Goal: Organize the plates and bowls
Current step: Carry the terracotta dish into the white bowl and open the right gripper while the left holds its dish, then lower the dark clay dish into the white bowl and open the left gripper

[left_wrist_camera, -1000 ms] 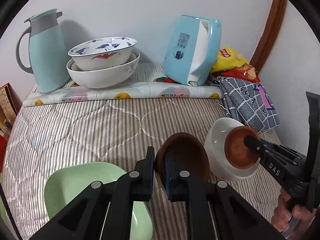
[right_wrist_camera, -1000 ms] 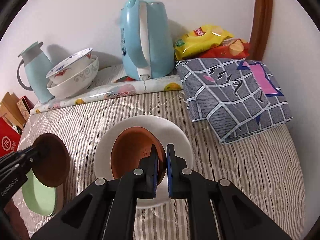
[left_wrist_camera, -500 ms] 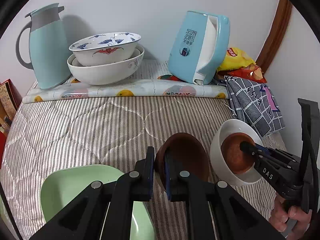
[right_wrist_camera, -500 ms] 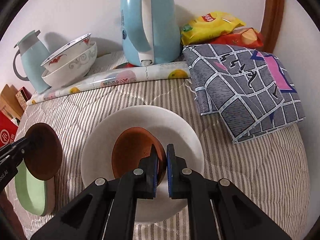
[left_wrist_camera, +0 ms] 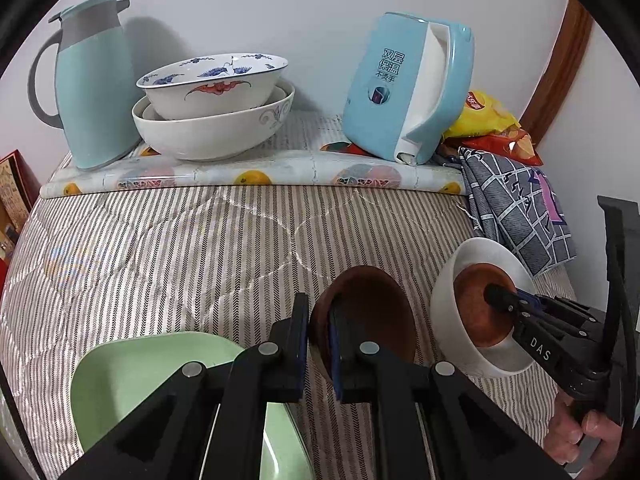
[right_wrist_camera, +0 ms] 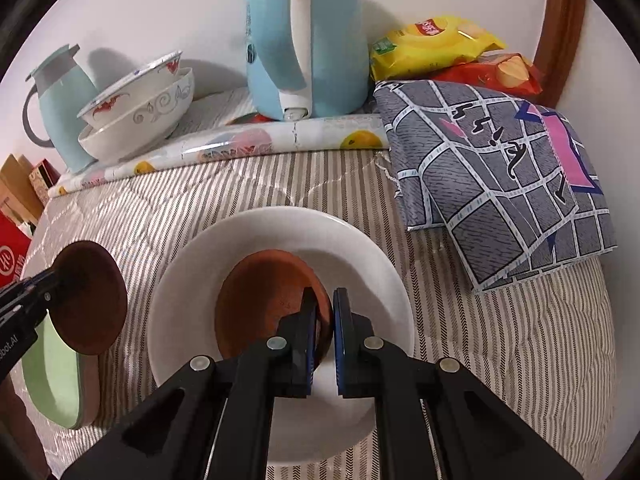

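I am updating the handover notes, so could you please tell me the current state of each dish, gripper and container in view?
Left gripper: shut on dark brown dish.
Dark brown dish: held tilted, off the quilt.
Right gripper: shut on reddish-brown dish.
Reddish-brown dish: inside white bowl.
White bowl: upright on quilt.
Green plate: flat, empty.
Patterned bowls: nested, upright.
Blue kettle: lid closed.
Thermos jug: upright, closed.

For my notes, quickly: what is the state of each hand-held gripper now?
Left hand-held gripper: closed on dark brown dish.
Right hand-held gripper: closed on reddish-brown dish.
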Demonstrator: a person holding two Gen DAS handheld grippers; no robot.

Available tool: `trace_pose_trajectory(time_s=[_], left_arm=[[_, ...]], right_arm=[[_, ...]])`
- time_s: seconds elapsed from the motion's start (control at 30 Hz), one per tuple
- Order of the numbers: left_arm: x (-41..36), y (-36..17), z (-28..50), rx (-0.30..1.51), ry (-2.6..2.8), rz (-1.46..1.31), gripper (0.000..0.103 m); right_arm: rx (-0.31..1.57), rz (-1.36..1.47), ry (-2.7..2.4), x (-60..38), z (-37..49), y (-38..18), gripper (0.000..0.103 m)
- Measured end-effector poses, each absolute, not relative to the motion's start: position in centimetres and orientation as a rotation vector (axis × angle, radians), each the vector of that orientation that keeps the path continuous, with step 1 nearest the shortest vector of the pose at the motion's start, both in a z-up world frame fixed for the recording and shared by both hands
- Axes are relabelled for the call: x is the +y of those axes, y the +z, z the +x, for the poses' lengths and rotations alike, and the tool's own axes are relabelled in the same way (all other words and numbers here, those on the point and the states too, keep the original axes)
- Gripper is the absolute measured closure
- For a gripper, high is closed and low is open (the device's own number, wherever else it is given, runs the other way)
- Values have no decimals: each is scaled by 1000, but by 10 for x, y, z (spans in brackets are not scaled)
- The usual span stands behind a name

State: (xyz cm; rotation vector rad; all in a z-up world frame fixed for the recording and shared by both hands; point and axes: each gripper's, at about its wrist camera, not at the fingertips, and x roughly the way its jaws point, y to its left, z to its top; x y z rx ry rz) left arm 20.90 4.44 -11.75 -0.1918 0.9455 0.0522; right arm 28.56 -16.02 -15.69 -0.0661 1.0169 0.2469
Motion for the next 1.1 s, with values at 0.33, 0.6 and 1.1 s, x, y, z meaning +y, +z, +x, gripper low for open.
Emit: trace_pose_trajectory(time_s=[0.33, 0.6, 1.1], left_arm=[[41, -121, 212, 957, 48, -195, 93], [40, -119, 210, 956, 46, -190, 93], [40, -108, 198, 945, 60, -182, 93]], right_arm=[[1020, -129, 237, -153, 288, -160, 93], [1043, -143, 250, -150, 288, -160, 81], [1015, -131, 261, -148, 273, -147, 56]])
